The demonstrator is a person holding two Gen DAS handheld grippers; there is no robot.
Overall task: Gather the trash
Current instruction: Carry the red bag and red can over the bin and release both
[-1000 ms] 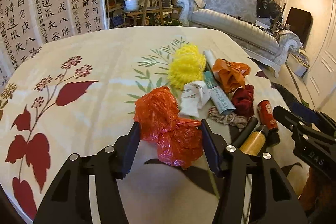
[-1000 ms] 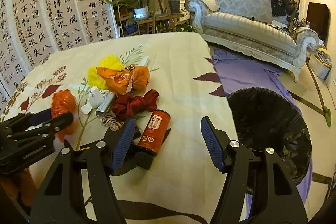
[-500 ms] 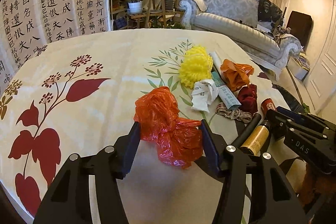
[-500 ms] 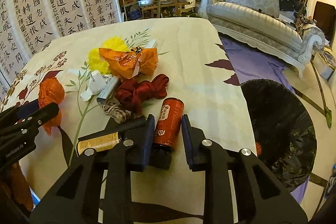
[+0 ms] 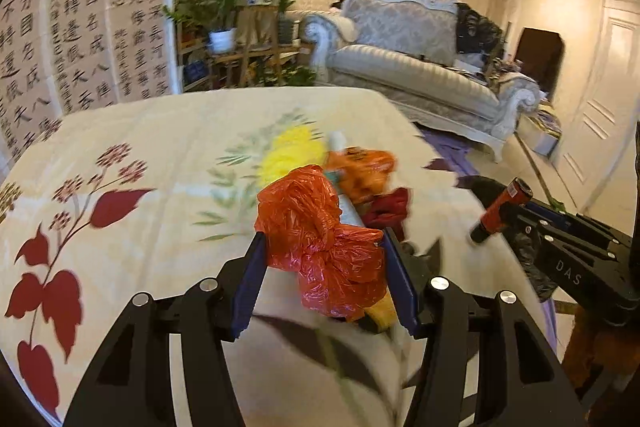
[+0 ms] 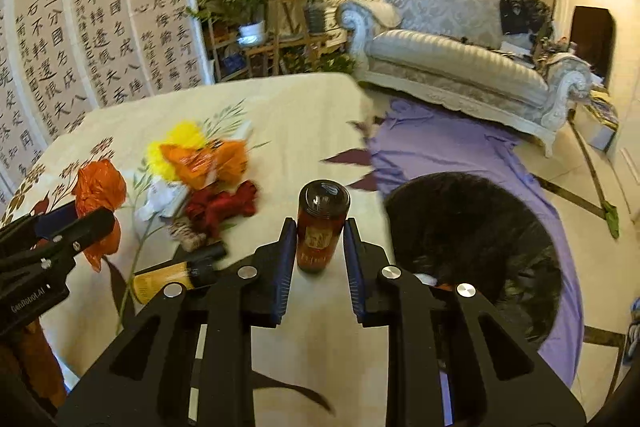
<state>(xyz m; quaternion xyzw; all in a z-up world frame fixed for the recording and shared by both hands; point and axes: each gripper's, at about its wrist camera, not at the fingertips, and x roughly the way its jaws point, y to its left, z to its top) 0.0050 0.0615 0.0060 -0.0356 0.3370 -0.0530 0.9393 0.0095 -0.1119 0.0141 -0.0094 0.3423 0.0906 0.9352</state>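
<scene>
My left gripper [image 5: 323, 237] is shut on a crumpled red plastic bag [image 5: 304, 211], held just above the cream floral tablecloth [image 5: 168, 147]. My right gripper [image 6: 319, 223] is shut on a red bottle [image 6: 323, 199] with a dark cap, lifted off the table near its right edge. That bottle [image 5: 500, 209] also shows in the left wrist view. On the cloth lie a yellow pompom [image 6: 176, 143], an orange wrapper [image 6: 204, 161], a dark red cloth [image 6: 220, 205], white crumpled paper [image 6: 164, 197], a twine bundle [image 6: 188, 231] and a yellow-labelled black tube [image 6: 172, 277].
A bin lined with a black bag [image 6: 472, 227] stands on the floor right of the table, on a purple cloth [image 6: 440, 147]. Behind are a pale sofa [image 6: 460, 59], a plant stand [image 6: 256, 27] and a calligraphy screen [image 6: 80, 27].
The right gripper closed on the red bottle that lay on the cloth and raised it off the table. The left gripper rose a little with the red bag.
</scene>
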